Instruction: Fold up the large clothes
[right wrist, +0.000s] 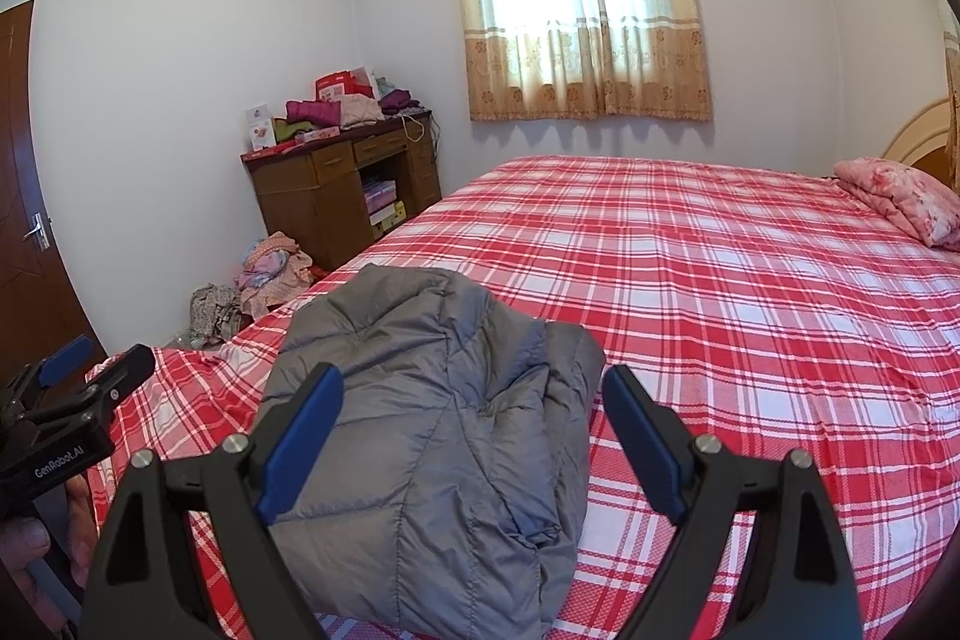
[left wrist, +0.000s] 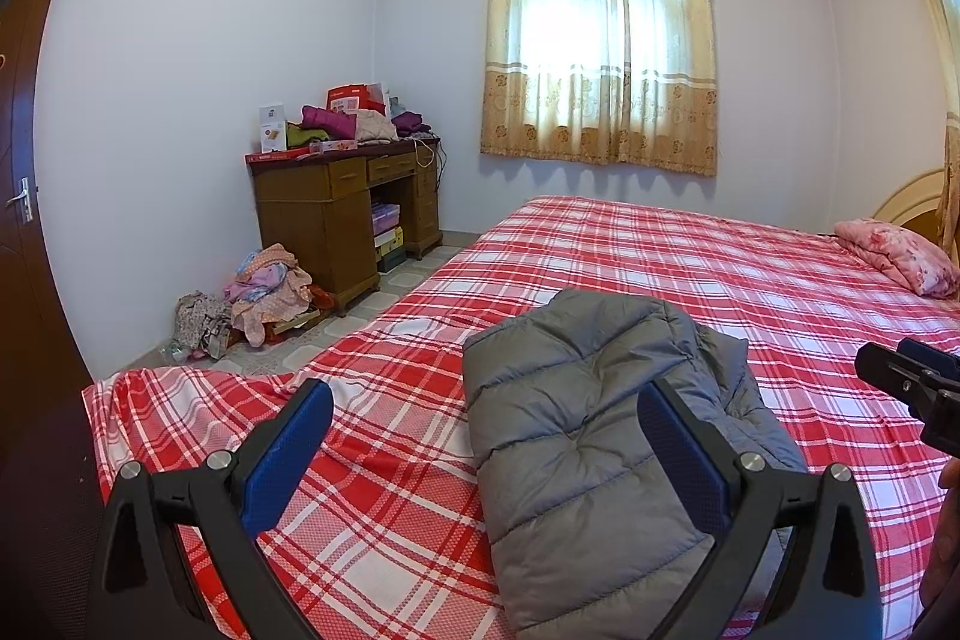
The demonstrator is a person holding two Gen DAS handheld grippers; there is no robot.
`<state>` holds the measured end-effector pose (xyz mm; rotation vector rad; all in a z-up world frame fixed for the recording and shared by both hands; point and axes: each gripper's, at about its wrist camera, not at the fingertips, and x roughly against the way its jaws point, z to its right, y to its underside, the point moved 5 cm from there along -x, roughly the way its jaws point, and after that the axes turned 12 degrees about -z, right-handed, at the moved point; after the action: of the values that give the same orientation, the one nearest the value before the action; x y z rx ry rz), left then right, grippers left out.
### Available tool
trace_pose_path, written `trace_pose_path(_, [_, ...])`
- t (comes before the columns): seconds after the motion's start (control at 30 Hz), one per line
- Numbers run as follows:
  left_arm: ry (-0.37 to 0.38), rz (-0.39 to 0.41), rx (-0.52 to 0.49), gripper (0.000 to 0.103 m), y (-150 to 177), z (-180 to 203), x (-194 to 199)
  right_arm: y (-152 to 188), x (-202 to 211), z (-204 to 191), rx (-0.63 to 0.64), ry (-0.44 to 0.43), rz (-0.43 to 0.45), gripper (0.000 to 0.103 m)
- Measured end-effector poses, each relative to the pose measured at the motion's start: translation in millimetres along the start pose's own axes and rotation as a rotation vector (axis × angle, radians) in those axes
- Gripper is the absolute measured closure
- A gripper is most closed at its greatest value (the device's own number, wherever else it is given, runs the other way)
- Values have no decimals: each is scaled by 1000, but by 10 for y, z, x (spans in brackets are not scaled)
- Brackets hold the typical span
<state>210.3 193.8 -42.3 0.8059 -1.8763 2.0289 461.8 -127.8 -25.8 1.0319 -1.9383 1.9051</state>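
The grey puffer jacket (right wrist: 432,436) lies on the bed (right wrist: 750,316), close to its near edge and toward the near left corner, folded into a long bundle whose long axis runs from that edge away toward the window side. My right hand-held gripper (right wrist: 474,436) hangs just above it with its 2 blue-padded fingers spread wide and empty, and the bundle sits straight ahead and below, between them. My left hand-held gripper (left wrist: 486,448) is also spread open and holds nothing; from it the jacket lies ahead and slightly right, so I judge the right one to be the better centred of the 2. The jacket looks soft and thick, quilted in stitched panels, smooth on its left half, while on the right side looser layers bunch and overlap in wrinkles. I judge the fold mostly made, with that right side needing tidying.
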Motion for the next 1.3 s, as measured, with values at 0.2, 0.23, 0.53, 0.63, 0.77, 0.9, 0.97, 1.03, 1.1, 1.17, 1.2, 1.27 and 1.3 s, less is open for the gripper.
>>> trace_pose_path(0.2, [0, -1, -4, 1, 5, 2, -4, 17, -4, -14, -2, -3, -3, 13])
trace_pose_path(0.23, [0, -2, -6, 1, 9, 3, -9, 16, -3, -15, -2, -3, -3, 13])
trace_pose_path(0.53, [-2, -8, -11, 1, 37, 24, -40, 23, 1, -17, -3, -4, -3, 13])
trace_pose_path(0.63, [-3, -9, -11, 1, 40, 33, -44, 23, 2, -14, -3, -4, -4, 13])
trace_pose_path(0.77, [-6, -13, -8, 1, 36, 20, -49, 19, -2, -11, -4, -4, -3, 13])
trace_pose_path(0.9, [0, -28, -16, 1, 42, 27, -73, 23, -5, -16, -4, -3, -5, 13])
trace_pose_path(0.97, [-10, -28, -20, 1, 48, 32, -79, 25, -3, -18, -5, -4, -5, 13])
trace_pose_path(1.03, [-16, -28, -21, 1, 48, 37, -84, 33, -9, -27, -5, -5, -10, 13])
trace_pose_path(1.1, [-28, -25, -20, 1, 48, 39, -86, 44, -24, -36, -4, -4, -11, 13])
trace_pose_path(1.17, [-31, -30, -19, 1, 55, 41, -98, 44, -24, -37, -6, -4, -12, 13])
trace_pose_path(1.2, [-36, -34, -17, 1, 59, 44, -107, 44, -25, -35, -7, -5, -12, 13])
trace_pose_path(1.27, [-38, -41, -19, 1, 65, 51, -120, 49, -33, -43, -10, -5, -14, 13])
trace_pose_path(1.3, [-42, -43, -18, 1, 69, 50, -121, 50, -32, -46, -9, -4, -14, 13])
